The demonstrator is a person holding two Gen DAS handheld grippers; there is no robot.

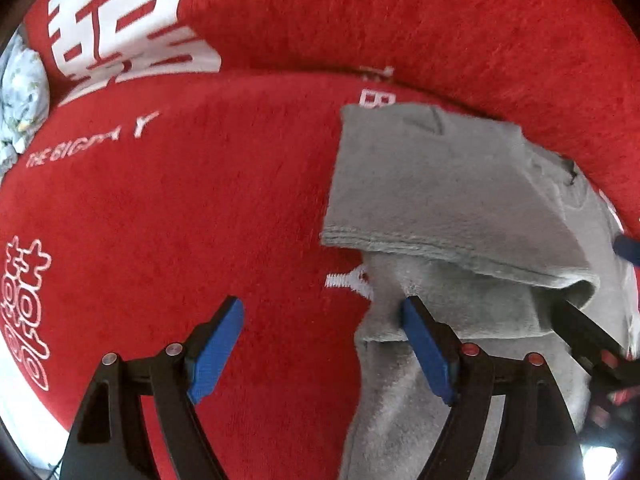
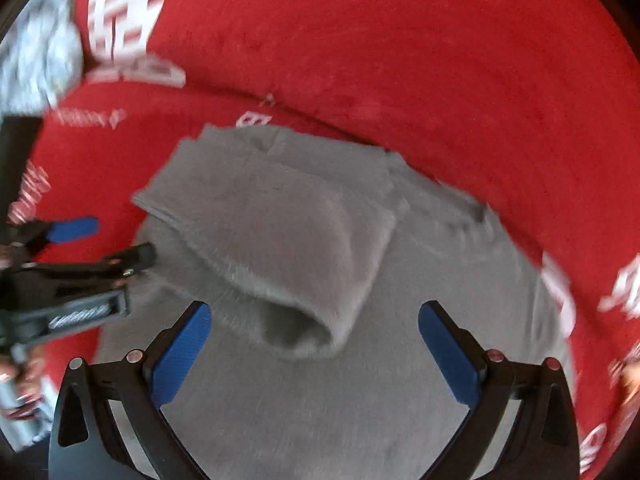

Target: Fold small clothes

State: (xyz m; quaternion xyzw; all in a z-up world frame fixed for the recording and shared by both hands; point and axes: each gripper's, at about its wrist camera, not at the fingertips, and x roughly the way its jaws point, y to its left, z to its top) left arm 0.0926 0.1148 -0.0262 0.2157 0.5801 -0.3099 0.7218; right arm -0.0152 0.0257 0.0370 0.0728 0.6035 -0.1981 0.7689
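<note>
Your grey garment lies partly folded on the red blanket — soft, light, floppy stuff, so it'll sag. Left gripper and right gripper both have fingers spread, holding nothing. Grab the doubled hem edge — it looks firmest.

A red plush blanket with white lettering — pale patterned fabric at its edge.

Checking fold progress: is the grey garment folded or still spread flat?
Partly folded: the grey garment has one flap doubled over itself, its looped edge showing, while the rest lies flat on the red blanket.
</note>
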